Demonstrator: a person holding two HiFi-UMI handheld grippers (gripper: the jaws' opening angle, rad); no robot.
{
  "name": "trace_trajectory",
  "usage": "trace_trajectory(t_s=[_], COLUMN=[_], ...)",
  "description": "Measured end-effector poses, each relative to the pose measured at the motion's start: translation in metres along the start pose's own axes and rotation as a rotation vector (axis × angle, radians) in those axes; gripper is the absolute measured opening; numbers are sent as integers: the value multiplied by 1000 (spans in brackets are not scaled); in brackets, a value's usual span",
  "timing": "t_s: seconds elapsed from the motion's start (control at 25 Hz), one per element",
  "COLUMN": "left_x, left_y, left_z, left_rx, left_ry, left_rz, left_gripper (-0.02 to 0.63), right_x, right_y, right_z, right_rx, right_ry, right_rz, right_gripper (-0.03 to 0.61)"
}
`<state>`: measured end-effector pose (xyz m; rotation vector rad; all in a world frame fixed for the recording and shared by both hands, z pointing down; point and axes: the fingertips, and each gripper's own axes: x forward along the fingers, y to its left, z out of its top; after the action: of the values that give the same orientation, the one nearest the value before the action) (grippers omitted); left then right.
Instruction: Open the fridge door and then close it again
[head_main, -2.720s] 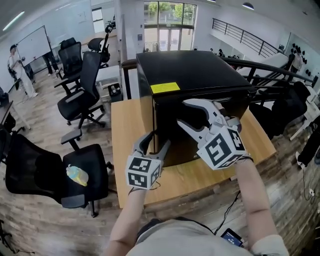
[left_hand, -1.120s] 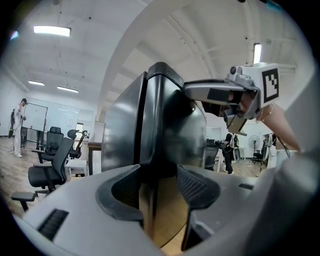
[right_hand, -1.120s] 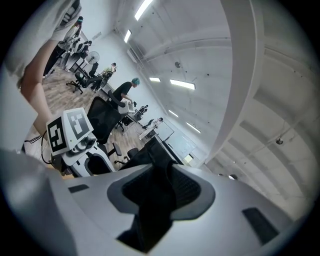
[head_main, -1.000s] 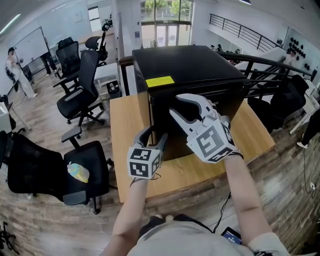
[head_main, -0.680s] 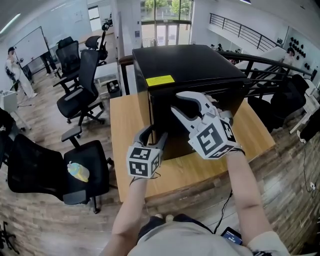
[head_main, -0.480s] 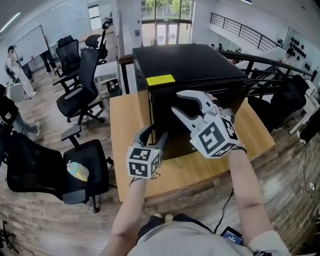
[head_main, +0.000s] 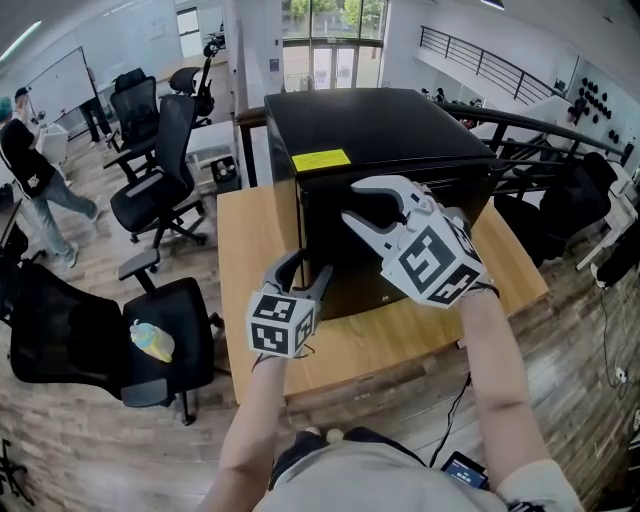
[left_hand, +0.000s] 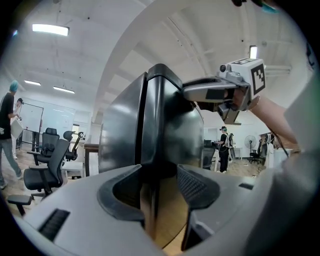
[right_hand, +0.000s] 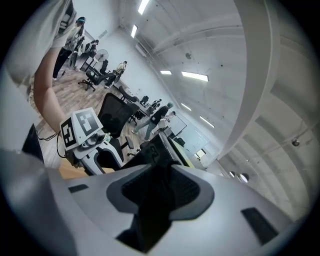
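Observation:
A black mini fridge (head_main: 380, 130) stands on a wooden table (head_main: 250, 240) with its door (head_main: 345, 275) closed and facing me. My left gripper (head_main: 303, 268) is at the door's left vertical edge, jaws open, with that edge (left_hand: 157, 130) between the pads and clear of them. My right gripper (head_main: 348, 203) reaches in from the right at the door's top left corner, one finger over the fridge top and one in front of the door. Its jaws have just been opening, with the dark top edge (right_hand: 162, 150) between them. Each gripper view shows the other gripper (left_hand: 212, 92) (right_hand: 92, 145).
A yellow label (head_main: 320, 159) lies on the fridge top. Black office chairs (head_main: 150, 200) stand left of the table, and one (head_main: 110, 340) holds a small yellow object. A person (head_main: 35, 185) walks at the far left. A dark railing (head_main: 540, 135) runs on the right.
A person has walked into the far left of the head view. My right gripper has tilted a little at the fridge's top edge. The left gripper and the door have not moved.

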<state>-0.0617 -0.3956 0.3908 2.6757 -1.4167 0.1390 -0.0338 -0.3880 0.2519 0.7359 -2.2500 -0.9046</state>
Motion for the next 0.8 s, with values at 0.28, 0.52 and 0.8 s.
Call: trace_trajectory(t_s=[0.28, 0.52, 0.8], left_x=[-2, -21, -34], left_y=[-1, -20, -38], left_z=[1, -2, -4], left_rx=[-12, -1, -15], left_ry=[5, -13, -21], left_rz=[23, 31, 18], left_gripper=[204, 201, 193], right_x=[-2, -23, -42], right_y=[0, 12, 21], right_z=[3, 9, 11], right_rx=[12, 4, -13], right_ry=[4, -18, -55], right_rz=[-7, 31, -31], right_gripper=[104, 109, 109])
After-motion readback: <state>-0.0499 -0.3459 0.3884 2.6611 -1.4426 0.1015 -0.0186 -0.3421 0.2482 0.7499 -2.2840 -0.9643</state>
